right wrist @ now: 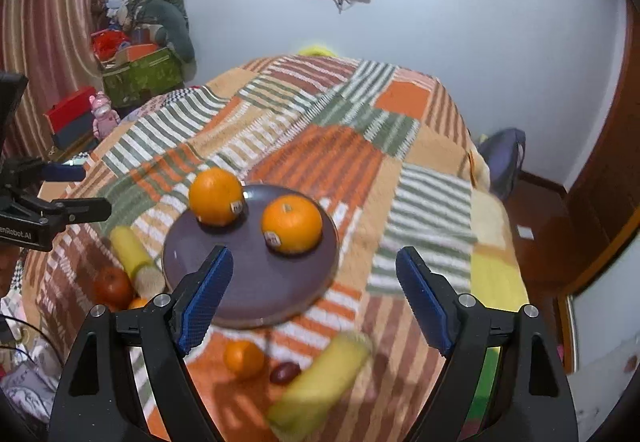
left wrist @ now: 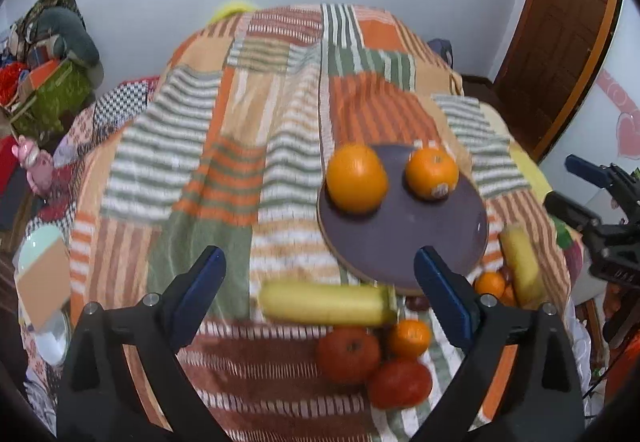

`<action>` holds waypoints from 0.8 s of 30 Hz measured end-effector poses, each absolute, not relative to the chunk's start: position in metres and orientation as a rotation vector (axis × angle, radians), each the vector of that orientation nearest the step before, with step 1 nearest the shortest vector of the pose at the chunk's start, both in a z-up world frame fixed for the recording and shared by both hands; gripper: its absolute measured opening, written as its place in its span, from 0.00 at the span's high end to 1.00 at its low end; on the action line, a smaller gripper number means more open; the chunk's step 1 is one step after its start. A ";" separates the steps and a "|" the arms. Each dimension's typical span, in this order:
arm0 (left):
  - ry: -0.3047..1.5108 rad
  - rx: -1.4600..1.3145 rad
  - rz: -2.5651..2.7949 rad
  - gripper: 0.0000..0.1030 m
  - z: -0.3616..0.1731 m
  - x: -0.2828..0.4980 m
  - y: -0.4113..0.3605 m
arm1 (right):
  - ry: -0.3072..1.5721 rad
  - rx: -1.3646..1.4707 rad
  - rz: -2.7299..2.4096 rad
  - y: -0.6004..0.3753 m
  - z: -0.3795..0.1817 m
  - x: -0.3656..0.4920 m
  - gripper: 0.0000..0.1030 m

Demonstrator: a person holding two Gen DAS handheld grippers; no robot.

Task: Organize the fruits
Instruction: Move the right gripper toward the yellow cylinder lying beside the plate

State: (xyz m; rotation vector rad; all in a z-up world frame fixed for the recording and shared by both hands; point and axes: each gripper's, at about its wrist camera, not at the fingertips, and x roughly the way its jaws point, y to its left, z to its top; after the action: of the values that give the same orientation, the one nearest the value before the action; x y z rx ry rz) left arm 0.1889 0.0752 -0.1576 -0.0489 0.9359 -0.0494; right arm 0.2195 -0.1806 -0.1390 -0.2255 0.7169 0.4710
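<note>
A dark purple plate (left wrist: 404, 238) (right wrist: 256, 282) lies on the patchwork cloth and bears two oranges (left wrist: 356, 178) (left wrist: 432, 173) (right wrist: 216, 196) (right wrist: 292, 224). In front of it lie a yellow corn cob (left wrist: 326, 303) (right wrist: 130, 252), a second cob (left wrist: 520, 262) (right wrist: 320, 382), two red tomatoes (left wrist: 348, 356) (left wrist: 400, 382), small tangerines (left wrist: 410, 338) (right wrist: 243, 359) and a dark red fruit (right wrist: 285, 372). My left gripper (left wrist: 320, 274) is open and empty above the near cob. My right gripper (right wrist: 314, 274) is open and empty over the plate's near edge.
The cloth-covered table (left wrist: 240, 146) drops off at its edges. A green box with clutter (left wrist: 52, 98) (right wrist: 140, 76) stands at the left. A wooden door (left wrist: 560, 34) is at the right. A purple bag (right wrist: 504, 158) sits beyond the table's right side.
</note>
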 end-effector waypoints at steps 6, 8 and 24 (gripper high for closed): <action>1.016 -0.088 -0.059 0.07 -0.189 0.186 0.070 | 0.803 -0.178 0.425 -0.201 -0.164 0.210 0.21; 1.039 -0.091 -0.060 0.07 -0.198 0.188 0.066 | 0.830 -0.169 0.417 -0.207 -0.172 0.206 0.21; 1.065 -0.067 0.058 0.02 -0.234 0.201 0.084 | 1.006 -0.143 0.416 -0.215 -0.225 0.194 0.21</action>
State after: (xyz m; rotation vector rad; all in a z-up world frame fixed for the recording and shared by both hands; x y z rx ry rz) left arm 0.2008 0.0843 -0.2336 -0.0670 1.0650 0.0582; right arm 0.1941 -0.2146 -0.2254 -0.1428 1.0058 0.4161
